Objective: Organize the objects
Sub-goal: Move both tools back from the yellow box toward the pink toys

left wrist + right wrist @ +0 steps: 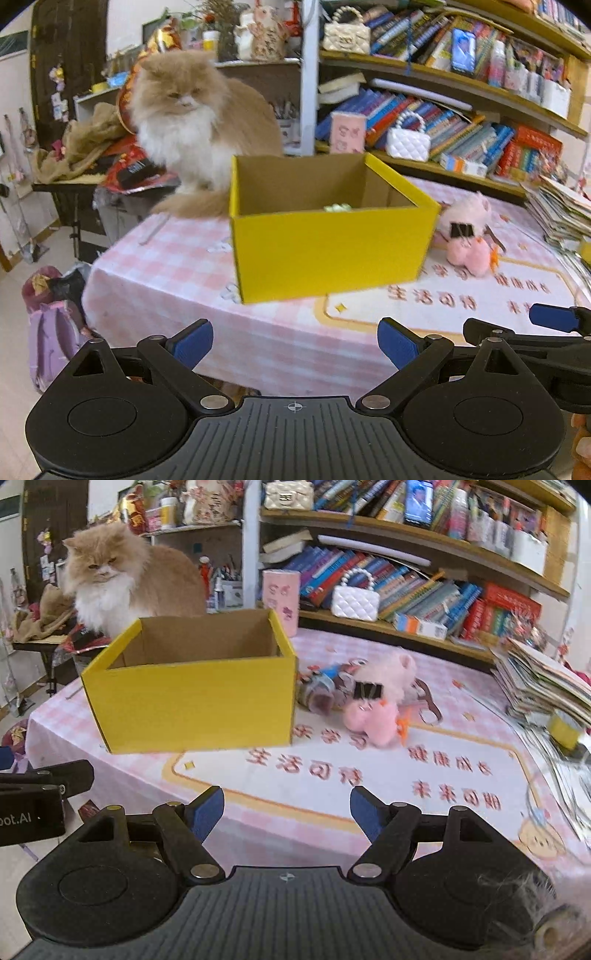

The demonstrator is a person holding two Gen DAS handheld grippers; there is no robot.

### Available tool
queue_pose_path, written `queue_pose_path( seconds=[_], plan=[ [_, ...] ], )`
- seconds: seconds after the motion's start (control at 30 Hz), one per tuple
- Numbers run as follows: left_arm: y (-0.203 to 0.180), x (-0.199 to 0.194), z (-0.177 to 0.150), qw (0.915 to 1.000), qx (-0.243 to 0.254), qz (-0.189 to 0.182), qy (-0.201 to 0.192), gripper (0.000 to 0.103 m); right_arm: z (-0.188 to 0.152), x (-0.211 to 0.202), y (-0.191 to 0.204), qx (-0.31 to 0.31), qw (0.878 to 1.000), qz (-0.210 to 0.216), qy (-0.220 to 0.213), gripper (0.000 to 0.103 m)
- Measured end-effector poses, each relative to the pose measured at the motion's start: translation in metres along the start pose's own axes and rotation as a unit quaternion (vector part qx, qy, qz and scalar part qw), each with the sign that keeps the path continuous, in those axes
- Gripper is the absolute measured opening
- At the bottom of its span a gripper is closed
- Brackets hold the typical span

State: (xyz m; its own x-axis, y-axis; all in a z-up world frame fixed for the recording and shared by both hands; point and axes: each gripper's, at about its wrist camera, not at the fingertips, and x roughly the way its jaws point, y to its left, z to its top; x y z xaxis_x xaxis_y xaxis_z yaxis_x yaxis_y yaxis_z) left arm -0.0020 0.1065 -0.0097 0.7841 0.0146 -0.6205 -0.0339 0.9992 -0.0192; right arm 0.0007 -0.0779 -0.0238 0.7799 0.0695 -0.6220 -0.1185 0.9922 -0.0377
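Observation:
An open yellow cardboard box (325, 251) stands on the pink checked tablecloth (192, 280); a small pale green thing (337, 207) shows inside it. The box also shows in the right wrist view (192, 705). Right of it lies a pink plush toy (467, 236) (376, 698) with a black binder clip (366, 691) on it, beside rolls of patterned tape (319, 692) and an orange-handled item (402, 722). My left gripper (295, 345) is open and empty, near the table's front edge. My right gripper (287, 812) is open and empty, over the front of the table.
A fluffy cream cat (195, 125) (122, 579) sits on the table's far left corner behind the box. Bookshelves (443, 74) with white bags stand behind. A stack of papers (543, 686) lies at the right edge. A backpack (51, 347) sits on the floor at left.

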Motion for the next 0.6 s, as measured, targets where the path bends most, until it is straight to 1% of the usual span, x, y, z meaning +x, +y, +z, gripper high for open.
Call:
queue_pose_path(
  seconds=[0.07, 0.23, 0.37, 0.6],
  plan=[
    [-0.007, 0.001, -0.004, 0.9999, 0.006, -0.010, 0.006, 0.097, -0.005, -0.003, -0.005, 0.005, 1.000, -0.010, 0.006, 0.078],
    [-0.024, 0.007, -0.009, 0.9990, 0.019, -0.036, 0.020, 0.097, -0.017, -0.008, -0.022, 0.021, 0.999, -0.036, 0.021, 0.078],
    [-0.040, 0.010, -0.009, 0.9978, 0.031, -0.054, 0.023, 0.097, -0.022, -0.012, -0.036, 0.035, 0.997, -0.059, 0.028, 0.079],
    [-0.071, 0.019, -0.006, 0.9939, 0.060, -0.087, 0.033, 0.097, -0.030, -0.016, -0.064, 0.061, 0.993, -0.095, 0.038, 0.079]
  ],
)
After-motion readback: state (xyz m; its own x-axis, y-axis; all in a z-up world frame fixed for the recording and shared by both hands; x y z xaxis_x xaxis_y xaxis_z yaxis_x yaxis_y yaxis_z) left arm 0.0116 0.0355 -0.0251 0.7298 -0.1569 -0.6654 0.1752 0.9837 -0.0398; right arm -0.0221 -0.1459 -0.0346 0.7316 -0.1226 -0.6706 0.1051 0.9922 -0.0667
